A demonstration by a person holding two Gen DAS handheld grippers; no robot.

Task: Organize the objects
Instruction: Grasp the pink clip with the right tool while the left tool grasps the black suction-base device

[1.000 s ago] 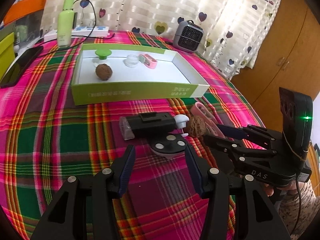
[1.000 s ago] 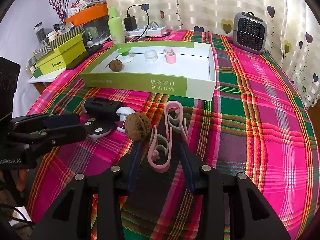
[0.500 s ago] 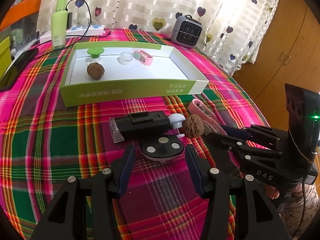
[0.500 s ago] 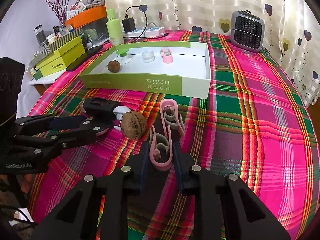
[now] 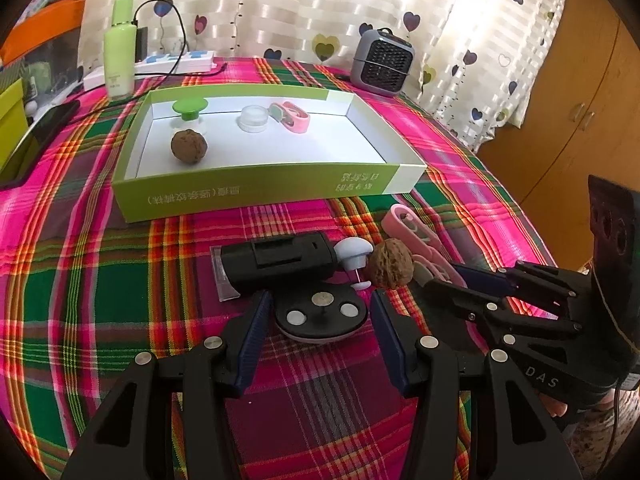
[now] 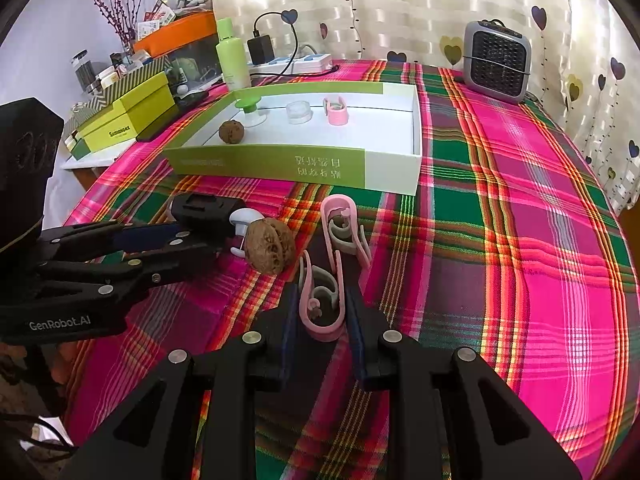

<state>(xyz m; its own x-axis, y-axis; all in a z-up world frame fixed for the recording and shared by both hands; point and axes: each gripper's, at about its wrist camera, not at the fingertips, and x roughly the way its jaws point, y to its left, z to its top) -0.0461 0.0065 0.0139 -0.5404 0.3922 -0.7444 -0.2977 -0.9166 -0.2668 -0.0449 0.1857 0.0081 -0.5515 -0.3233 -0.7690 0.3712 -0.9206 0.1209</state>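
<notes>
Clips decide the next move: two pink clothes clips lie on the plaid-covered surface (image 6: pixel 520 240), and the nearer pink clip (image 6: pixel 320 300) sits right between the fingers of the right hand-held gripper (image 6: pixel 322 312). Its long axis runs nearly in line with those fingers, pointing away toward the green-and-white box (image 6: pixel 396 168). The fingers stand just beside the clip's flanks, narrowed around it; whether they press it yet cannot be told. The second pink clip (image 6: pixel 344 228) lies just beyond, its far end toward the box.

The left hand-held gripper (image 5: pixel 320 320) is spread wide around the black round disc (image 5: pixel 322 314), not touching it, with the black flashlight (image 5: pixel 276 262) and a walnut (image 5: pixel 390 264) just past it. The right side is plainly nearer the clips. A matching clip (image 5: pixel 292 118) is already in the box, so lifting forward over the near wall looks like the likely route.
</notes>
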